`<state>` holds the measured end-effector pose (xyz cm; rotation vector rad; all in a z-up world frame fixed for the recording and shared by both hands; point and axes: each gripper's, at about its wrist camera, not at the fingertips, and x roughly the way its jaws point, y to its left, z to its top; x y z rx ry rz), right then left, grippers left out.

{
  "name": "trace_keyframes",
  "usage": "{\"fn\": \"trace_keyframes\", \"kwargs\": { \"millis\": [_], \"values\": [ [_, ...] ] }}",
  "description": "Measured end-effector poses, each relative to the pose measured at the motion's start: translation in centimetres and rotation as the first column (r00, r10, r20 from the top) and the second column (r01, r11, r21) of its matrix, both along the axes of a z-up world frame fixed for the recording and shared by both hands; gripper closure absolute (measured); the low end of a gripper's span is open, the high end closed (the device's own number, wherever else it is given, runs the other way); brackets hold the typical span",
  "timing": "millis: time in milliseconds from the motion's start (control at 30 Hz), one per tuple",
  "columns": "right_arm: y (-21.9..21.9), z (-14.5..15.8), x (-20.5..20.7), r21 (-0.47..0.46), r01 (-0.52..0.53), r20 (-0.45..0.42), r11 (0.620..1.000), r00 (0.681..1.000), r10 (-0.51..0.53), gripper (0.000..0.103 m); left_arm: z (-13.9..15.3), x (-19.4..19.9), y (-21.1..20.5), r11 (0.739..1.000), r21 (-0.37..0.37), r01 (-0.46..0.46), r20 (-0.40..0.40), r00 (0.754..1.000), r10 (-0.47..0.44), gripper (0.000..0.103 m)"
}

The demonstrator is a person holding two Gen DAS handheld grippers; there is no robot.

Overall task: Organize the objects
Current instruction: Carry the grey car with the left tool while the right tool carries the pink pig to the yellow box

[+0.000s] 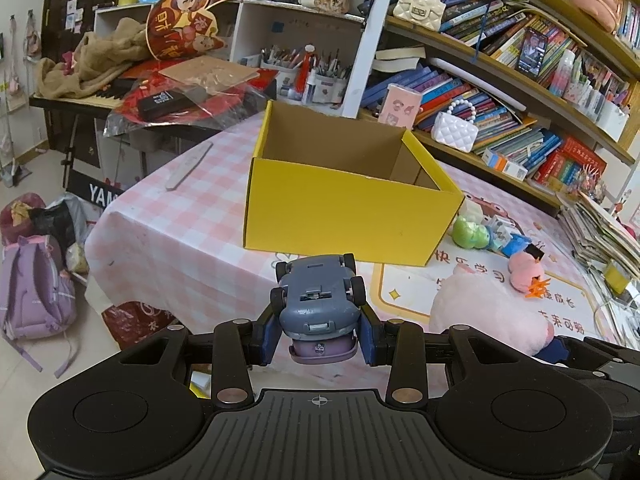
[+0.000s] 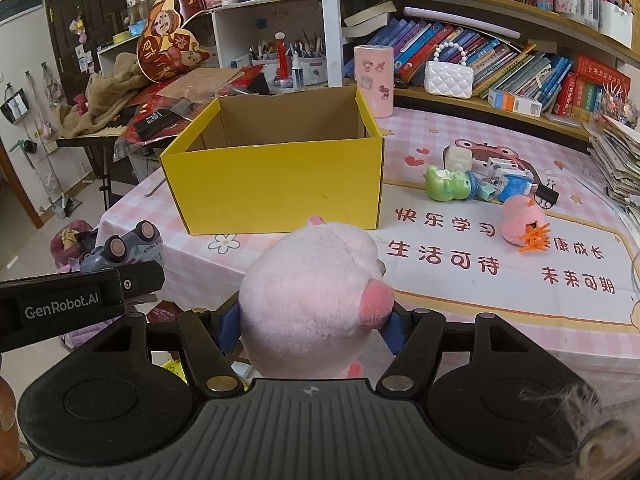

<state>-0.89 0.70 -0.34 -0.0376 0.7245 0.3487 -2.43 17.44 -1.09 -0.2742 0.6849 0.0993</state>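
My left gripper is shut on a grey-blue toy car, held upside down, wheels up, above the table's near edge, in front of the open yellow box. The car also shows in the right wrist view. My right gripper is shut on a pink plush pig, held in front of the yellow box. The plush shows at the right of the left wrist view. The box looks empty inside.
On the pink checked tablecloth, right of the box, lie a green frog toy, a blue-white toy and a small pink plush with orange bits. Bookshelves stand behind; stacked papers at right. A purple backpack lies on the floor left.
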Motion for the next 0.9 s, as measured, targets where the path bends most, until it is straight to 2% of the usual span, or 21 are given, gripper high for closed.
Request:
{"fn": "trace_keyframes", "kwargs": {
  "millis": [567,900],
  "values": [
    [0.7,0.6,0.8,-0.005,-0.006,0.002,1.0,1.0,0.006,0.038,0.2,0.7,0.4,1.0,0.0,-0.001,0.009,1.0,0.001,0.066],
    [1.1,1.0,3.2,-0.003,-0.037,0.05,0.999,0.998,0.037,0.038,0.8,2.1,0.5,0.999,0.04,-0.01,0.048,0.999,0.008,0.066]
  ]
}}
